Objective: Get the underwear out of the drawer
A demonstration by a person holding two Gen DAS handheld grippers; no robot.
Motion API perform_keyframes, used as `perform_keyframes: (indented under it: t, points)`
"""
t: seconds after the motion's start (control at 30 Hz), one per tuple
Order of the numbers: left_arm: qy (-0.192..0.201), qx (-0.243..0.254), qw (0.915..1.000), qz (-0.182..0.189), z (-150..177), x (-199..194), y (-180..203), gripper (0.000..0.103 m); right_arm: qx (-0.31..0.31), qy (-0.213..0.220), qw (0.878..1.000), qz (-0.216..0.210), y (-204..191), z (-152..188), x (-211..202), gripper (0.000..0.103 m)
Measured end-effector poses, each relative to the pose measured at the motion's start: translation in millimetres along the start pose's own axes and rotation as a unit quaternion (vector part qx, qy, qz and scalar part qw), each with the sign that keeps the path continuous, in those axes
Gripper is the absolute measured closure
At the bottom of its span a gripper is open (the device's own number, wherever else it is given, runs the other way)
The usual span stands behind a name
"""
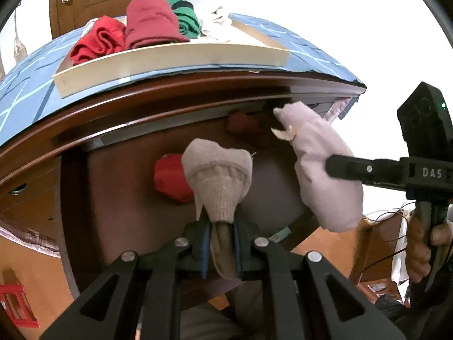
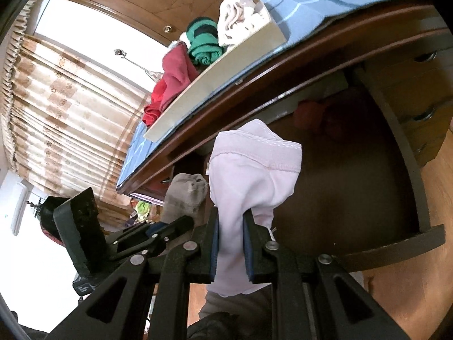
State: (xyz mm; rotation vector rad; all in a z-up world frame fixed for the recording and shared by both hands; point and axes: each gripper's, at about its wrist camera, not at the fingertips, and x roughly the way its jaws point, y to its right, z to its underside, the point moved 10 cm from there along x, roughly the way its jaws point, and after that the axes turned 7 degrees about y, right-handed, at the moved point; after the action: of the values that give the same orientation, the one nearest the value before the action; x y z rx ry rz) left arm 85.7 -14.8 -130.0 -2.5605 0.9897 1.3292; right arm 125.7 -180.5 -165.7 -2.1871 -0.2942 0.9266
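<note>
My left gripper [image 1: 222, 226] is shut on a grey rolled garment [image 1: 219, 175] and holds it above the open dark wooden drawer [image 1: 113, 184]. My right gripper [image 2: 230, 226] is shut on pale lilac underwear [image 2: 249, 175] over the same drawer [image 2: 368, 198]. In the left wrist view the lilac piece [image 1: 320, 170] hangs from the right gripper's finger [image 1: 356, 170]. In the right wrist view the grey piece [image 2: 187, 195] shows at the left. A red rolled item [image 1: 170, 178] and a dark red one [image 1: 246, 126] lie inside the drawer.
A shallow beige tray [image 1: 170, 62] on the blue-patterned table top [image 1: 25, 90] holds red [image 1: 99, 42], maroon [image 1: 153, 25], green [image 1: 184, 19] and white rolled garments; the tray also shows in the right wrist view [image 2: 215, 85]. Side drawers with knobs [image 2: 424, 113] stand at right. A curtain [image 2: 56, 113] hangs behind.
</note>
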Motion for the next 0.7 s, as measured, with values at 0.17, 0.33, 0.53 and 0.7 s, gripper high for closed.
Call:
perform_keyframes:
  t: [0.17,0.33,0.53,0.7]
  points:
    - [0.004,0.003,0.9998,0.018,-3.9,-3.0,11.3,0.092,-0.005,0.013,1.0,-0.006,-5.9,-5.7,-9.5,0.086]
    - [0.018,0.008,0.9995,0.024,-14.0,-11.1,16.3,0.092,-0.015,0.028,0.999,-0.008,-13.2,-13.5,-20.0,0.086]
    - [0.036,0.013,0.9989,0.029,-29.1,-20.6,20.9,0.092,-0.026,0.039,0.999,-0.017,-25.4,-23.0,-29.0,0.086]
    - [0.059,0.019,0.9977,0.027,-46.3,-32.5,20.2,0.092,-0.044,0.053,0.997,-0.022,-39.9,-35.0,-36.9,0.086]
